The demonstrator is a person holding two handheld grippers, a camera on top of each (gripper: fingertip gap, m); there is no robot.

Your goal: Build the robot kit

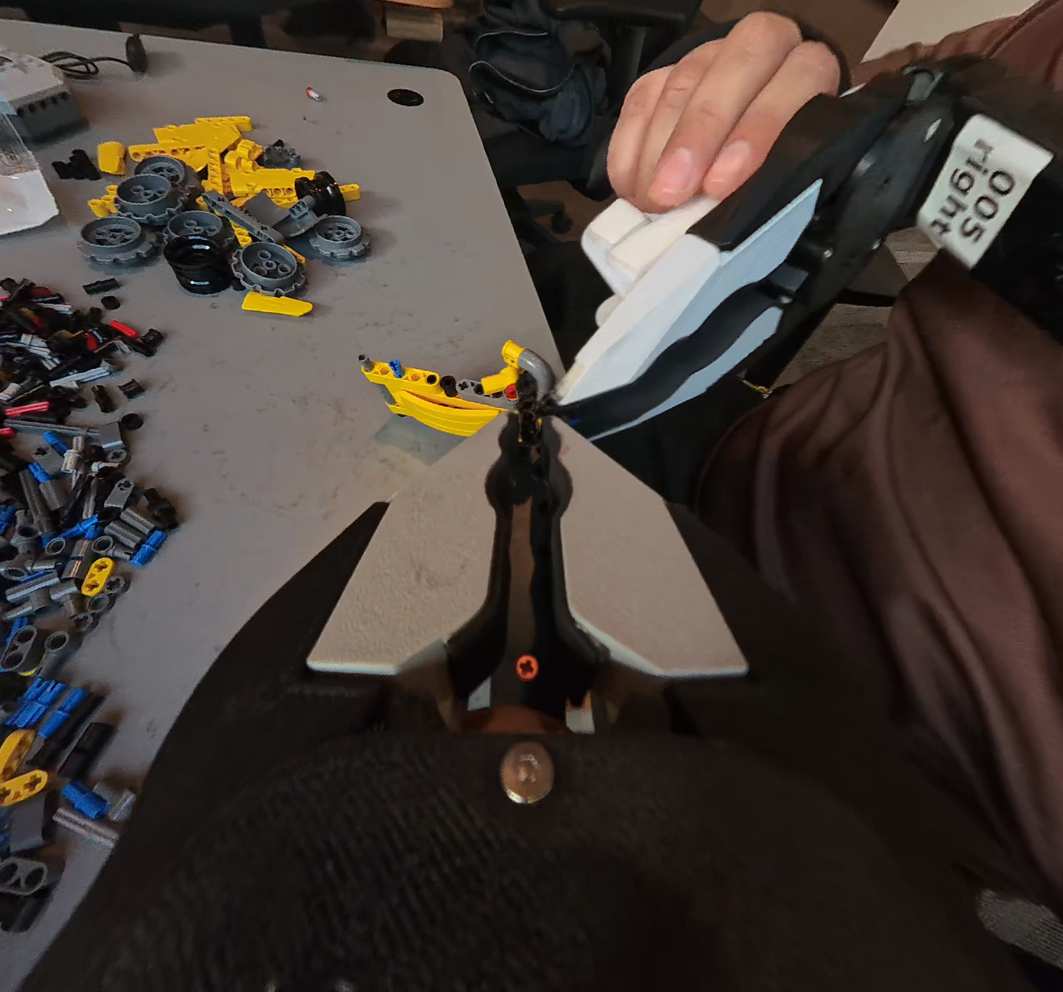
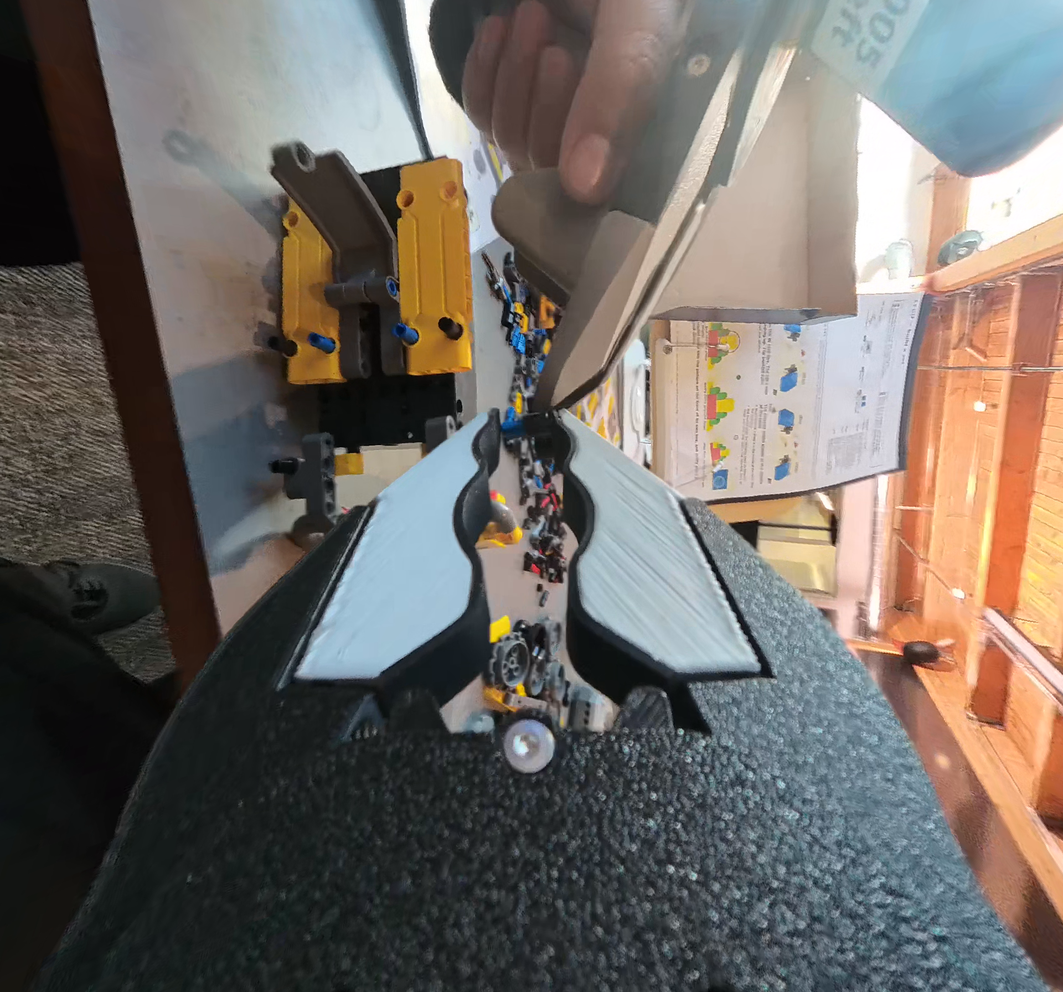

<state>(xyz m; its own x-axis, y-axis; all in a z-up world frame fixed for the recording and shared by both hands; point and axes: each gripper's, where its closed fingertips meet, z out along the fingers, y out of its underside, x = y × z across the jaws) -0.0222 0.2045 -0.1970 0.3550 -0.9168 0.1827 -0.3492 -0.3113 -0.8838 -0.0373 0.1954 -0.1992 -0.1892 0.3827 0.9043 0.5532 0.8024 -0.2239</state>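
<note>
A grey worktop [image 1: 299, 464] carries loose building-toy parts. At nine o'clock in the left wrist view lies a heap of small black, blue and grey pins [image 1: 63, 504]. At eleven o'clock sits a pile of yellow beams and grey wheels [image 1: 224, 199].

In the centre, the left tool [image 1: 532, 418] has its two fingers pressed together on a small black piece [image 1: 528, 398] at their tips. Just left of the tips, at about ten o'clock from them, a partly built yellow and grey model [image 1: 443, 389] rests on the worktop, touching or nearly touching the black piece.

From two o'clock the right tool [image 1: 561, 398] comes in, held by a hand [image 1: 719, 113] in a brown sleeve [image 1: 897, 447]; its tips meet the same black piece. In the right wrist view the right tool [image 2: 532, 424] has its fingers narrowed onto the black piece [image 2: 538, 425], with the left tool's [image 2: 546, 403] tip on it from above. A larger yellow and black assembly [image 2: 374, 297] lies at ten o'clock, and a printed instruction sheet [image 2: 794, 395] at three o'clock.
</note>
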